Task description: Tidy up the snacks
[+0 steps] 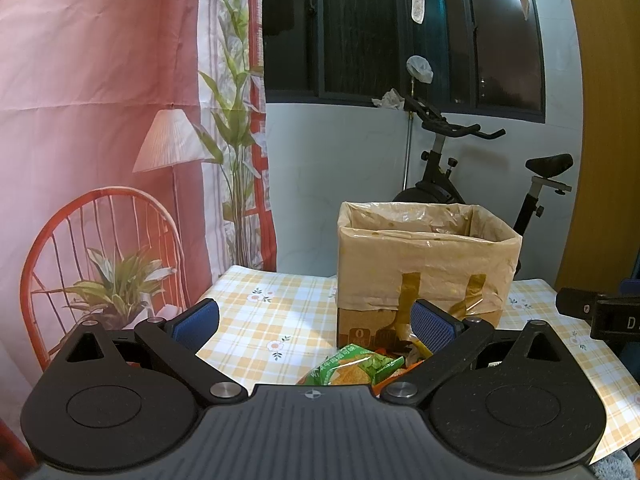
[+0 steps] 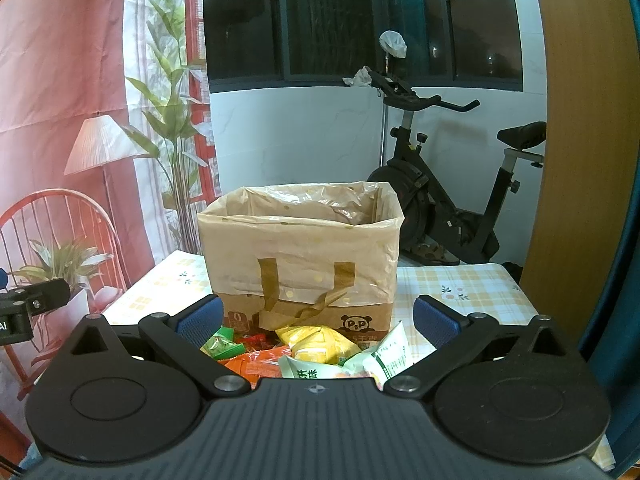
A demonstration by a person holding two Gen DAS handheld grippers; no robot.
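Note:
A brown paper bag (image 1: pixel 424 268) lined with clear plastic stands open on the checked tablecloth (image 1: pixel 272 320); it also shows in the right wrist view (image 2: pixel 304 252). A pile of snack packets lies in front of it: a green packet (image 1: pixel 352 368), and in the right wrist view a yellow packet (image 2: pixel 316 340), a green one (image 2: pixel 222 344), an orange one (image 2: pixel 256 366) and a pale green-white one (image 2: pixel 386 356). My left gripper (image 1: pixel 316 322) is open and empty above the pile's left side. My right gripper (image 2: pixel 318 320) is open and empty above the pile.
An exercise bike (image 2: pixel 440 192) stands behind the table by the white wall. A printed pink backdrop (image 1: pixel 100 120) hangs at the left. A wooden panel (image 2: pixel 580 140) is at the right. The right gripper's body (image 1: pixel 600 316) shows at the left view's right edge.

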